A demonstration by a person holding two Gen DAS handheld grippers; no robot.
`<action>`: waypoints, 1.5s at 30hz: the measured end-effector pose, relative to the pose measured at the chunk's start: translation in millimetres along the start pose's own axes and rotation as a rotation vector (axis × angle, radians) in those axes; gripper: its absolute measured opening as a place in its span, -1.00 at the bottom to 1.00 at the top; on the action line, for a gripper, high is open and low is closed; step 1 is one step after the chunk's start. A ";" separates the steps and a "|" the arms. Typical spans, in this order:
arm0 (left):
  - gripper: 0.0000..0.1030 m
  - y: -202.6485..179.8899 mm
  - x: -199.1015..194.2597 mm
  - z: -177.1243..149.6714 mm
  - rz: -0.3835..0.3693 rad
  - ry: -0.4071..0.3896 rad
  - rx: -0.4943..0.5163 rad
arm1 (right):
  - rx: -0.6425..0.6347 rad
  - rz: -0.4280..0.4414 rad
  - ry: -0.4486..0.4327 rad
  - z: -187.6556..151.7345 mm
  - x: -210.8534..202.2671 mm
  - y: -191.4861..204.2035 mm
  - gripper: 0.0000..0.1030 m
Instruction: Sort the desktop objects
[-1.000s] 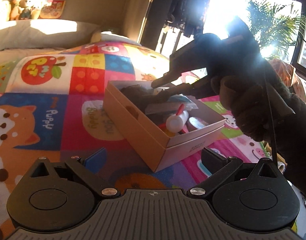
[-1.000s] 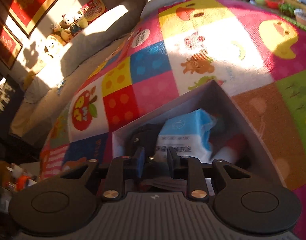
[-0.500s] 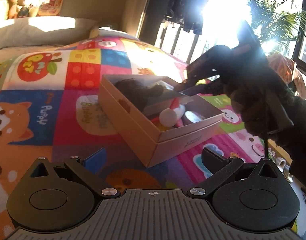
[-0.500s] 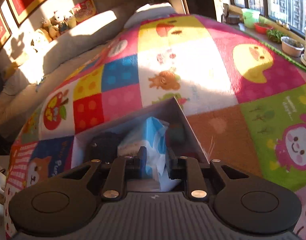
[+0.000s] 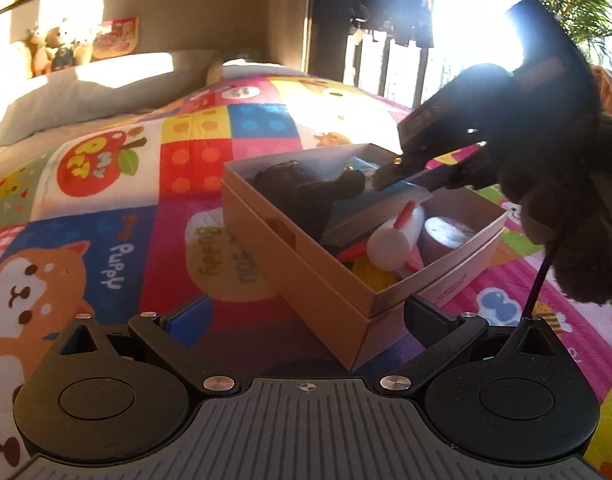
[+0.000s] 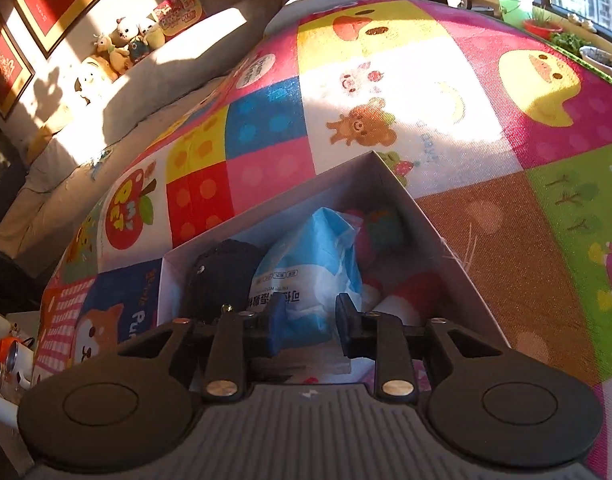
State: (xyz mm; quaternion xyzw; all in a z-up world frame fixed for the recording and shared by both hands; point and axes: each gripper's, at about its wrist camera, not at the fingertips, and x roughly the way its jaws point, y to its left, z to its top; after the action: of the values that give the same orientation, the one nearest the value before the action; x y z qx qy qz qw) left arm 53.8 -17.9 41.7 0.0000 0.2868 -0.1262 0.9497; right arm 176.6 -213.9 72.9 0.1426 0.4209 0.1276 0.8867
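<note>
Left wrist view: the left gripper (image 5: 306, 318) is spread wide and empty just short of the box (image 5: 306, 264) on the bed; drifting closer, it could shove the box.

Right wrist view: the right gripper (image 6: 306, 326) is opening around the blue tissue pack (image 6: 310, 272) inside the box; the soft pack may cling and lift out.

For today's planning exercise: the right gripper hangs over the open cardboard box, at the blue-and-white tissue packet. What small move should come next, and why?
Probably let the right gripper finish opening, then lift it straight up and out. Its jaws are opening with the blue-and-white tissue packet between them, and the packet already lies inside the open cardboard box among other items.
</note>
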 end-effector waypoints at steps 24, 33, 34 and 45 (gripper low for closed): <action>1.00 -9.0 -87.4 -64.9 0.052 -0.002 0.004 | -0.252 -0.107 -0.222 -214.7 -134.8 9.6 1.00; 1.00 -0.3 -68.3 -59.9 0.121 0.020 -0.061 | -0.257 -0.170 -0.186 -211.4 -110.0 16.8 1.00; 1.00 0.2 -64.4 -59.6 0.143 0.020 -0.055 | -0.261 -0.180 -0.187 -208.2 -106.1 16.5 1.00; 1.00 7.5 -22.4 -51.9 0.218 0.104 -0.046 | -0.257 -0.270 -0.098 -190.7 -65.6 10.3 1.00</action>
State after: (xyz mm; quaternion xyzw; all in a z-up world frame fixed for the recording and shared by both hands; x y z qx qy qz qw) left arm 9.4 -1.5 10.0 0.0159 0.3366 -0.0151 0.9414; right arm -14.0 -199.4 7.8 -0.0237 0.3729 0.0532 0.9260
